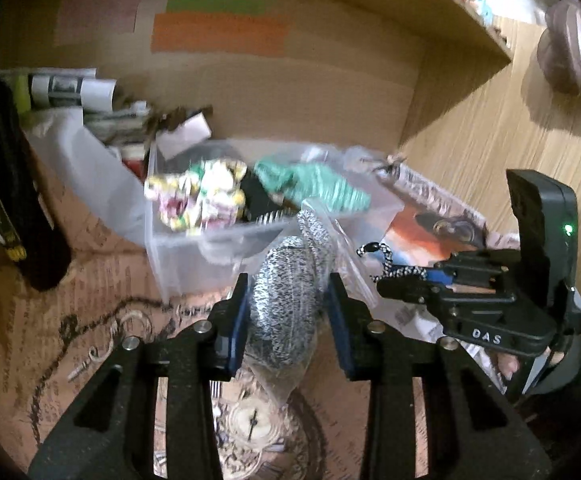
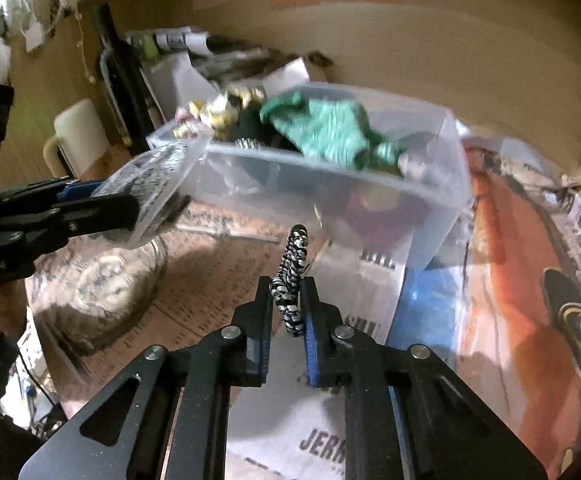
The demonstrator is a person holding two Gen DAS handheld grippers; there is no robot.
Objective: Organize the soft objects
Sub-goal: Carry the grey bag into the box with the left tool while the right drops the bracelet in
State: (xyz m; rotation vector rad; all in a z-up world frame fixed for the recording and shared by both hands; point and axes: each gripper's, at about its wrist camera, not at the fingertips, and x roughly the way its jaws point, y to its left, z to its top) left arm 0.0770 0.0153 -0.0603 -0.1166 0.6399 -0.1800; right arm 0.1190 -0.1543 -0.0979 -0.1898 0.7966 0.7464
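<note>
My left gripper (image 1: pixel 288 280) is shut on a clear plastic bag holding a black-and-white speckled knit item (image 1: pixel 286 300), held above the table in front of a clear plastic bin (image 1: pixel 178 256). The bag also shows in the right wrist view (image 2: pixel 150 188), at the bin's left corner. My right gripper (image 2: pixel 288 284) is shut on a black-and-white braided cord (image 2: pixel 290 276), in front of the bin (image 2: pixel 430 220). The bin holds a green knit cloth (image 2: pixel 330 128), a floral cloth (image 1: pixel 202 196) and dark items. The right gripper shows in the left wrist view (image 1: pixel 386 276).
A patterned paper (image 1: pixel 70 320) covers the table. Printed plastic packets (image 2: pixel 510 260) lie right of the bin. Papers and clutter (image 1: pixel 90 96) pile up behind it against a cardboard wall. A dark tall object (image 1: pixel 6 184) stands at left. A white mug (image 2: pixel 78 136) sits at left.
</note>
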